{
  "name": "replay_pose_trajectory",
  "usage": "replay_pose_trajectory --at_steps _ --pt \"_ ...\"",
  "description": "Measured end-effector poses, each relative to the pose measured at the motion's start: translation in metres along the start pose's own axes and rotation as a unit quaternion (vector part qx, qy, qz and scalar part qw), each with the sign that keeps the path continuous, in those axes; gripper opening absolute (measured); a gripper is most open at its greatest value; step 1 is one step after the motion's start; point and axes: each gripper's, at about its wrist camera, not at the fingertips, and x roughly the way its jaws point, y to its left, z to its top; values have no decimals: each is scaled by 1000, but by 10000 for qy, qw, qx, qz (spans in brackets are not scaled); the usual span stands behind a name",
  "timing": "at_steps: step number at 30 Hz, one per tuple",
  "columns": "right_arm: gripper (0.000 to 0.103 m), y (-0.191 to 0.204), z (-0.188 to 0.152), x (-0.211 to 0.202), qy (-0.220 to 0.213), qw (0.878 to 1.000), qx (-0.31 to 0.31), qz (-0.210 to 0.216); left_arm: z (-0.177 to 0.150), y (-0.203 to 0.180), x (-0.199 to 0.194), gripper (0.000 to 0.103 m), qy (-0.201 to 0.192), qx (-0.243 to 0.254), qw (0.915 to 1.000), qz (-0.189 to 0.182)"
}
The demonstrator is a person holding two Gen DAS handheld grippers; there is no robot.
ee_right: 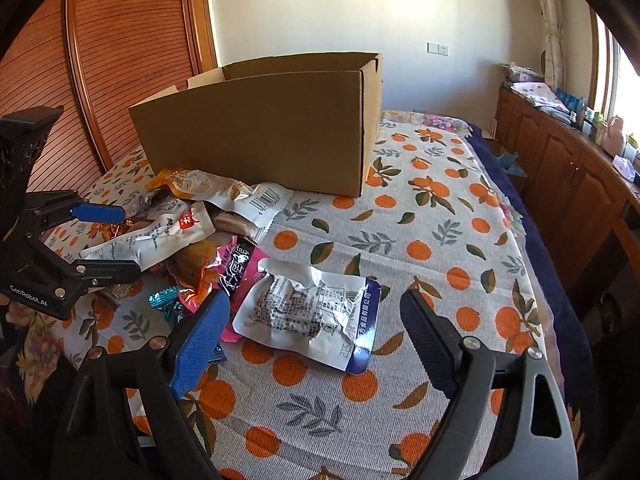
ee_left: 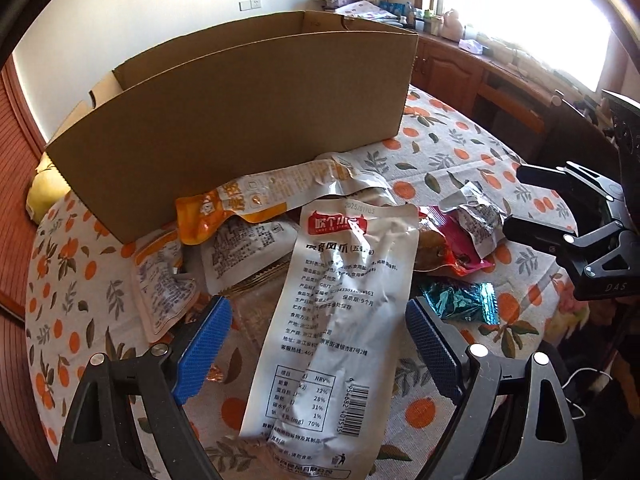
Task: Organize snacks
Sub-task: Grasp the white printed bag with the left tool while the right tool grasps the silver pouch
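Note:
A pile of snack packets lies on the orange-print cloth in front of an open cardboard box point(ee_left: 248, 92), which also shows in the right wrist view point(ee_right: 264, 120). My left gripper point(ee_left: 318, 344) is open, its blue pads either side of a long white packet point(ee_left: 340, 320) lying flat. An orange packet point(ee_left: 256, 200) rests against the box. My right gripper point(ee_right: 314, 340) is open just before a white packet with a blue edge point(ee_right: 312, 312). A pink packet point(ee_right: 236, 268) and a teal packet point(ee_left: 460, 300) lie beside it. The right gripper also shows in the left view point(ee_left: 516, 196), the left in the right view point(ee_right: 120, 240).
The table's cloth point(ee_right: 440, 216) stretches right of the pile. Wooden cabinets point(ee_right: 560, 168) with clutter on top run along the right wall under a bright window. A slatted wooden door point(ee_right: 120, 60) stands behind the box. A yellow object point(ee_left: 44, 192) sits left of the box.

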Motion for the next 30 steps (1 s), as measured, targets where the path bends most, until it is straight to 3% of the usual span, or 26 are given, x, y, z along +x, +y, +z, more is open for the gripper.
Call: replay_pose_trajectory --at_steps 2,11,22,30 --pt "88 -2 2 4 74 10000 1 48 1 -1 3 82 15 14 10000 -68" --pt "88 -11 -1 37 586 9977 166 291 3 -3 14 79 183 75 9997 -150" --pt "87 -6 -1 42 543 9982 -158 195 -3 -7 11 66 27 139 9998 -152" --pt "66 -6 -1 36 455 9984 -257 234 -10 9 -5 65 -210 -208 9994 -155"
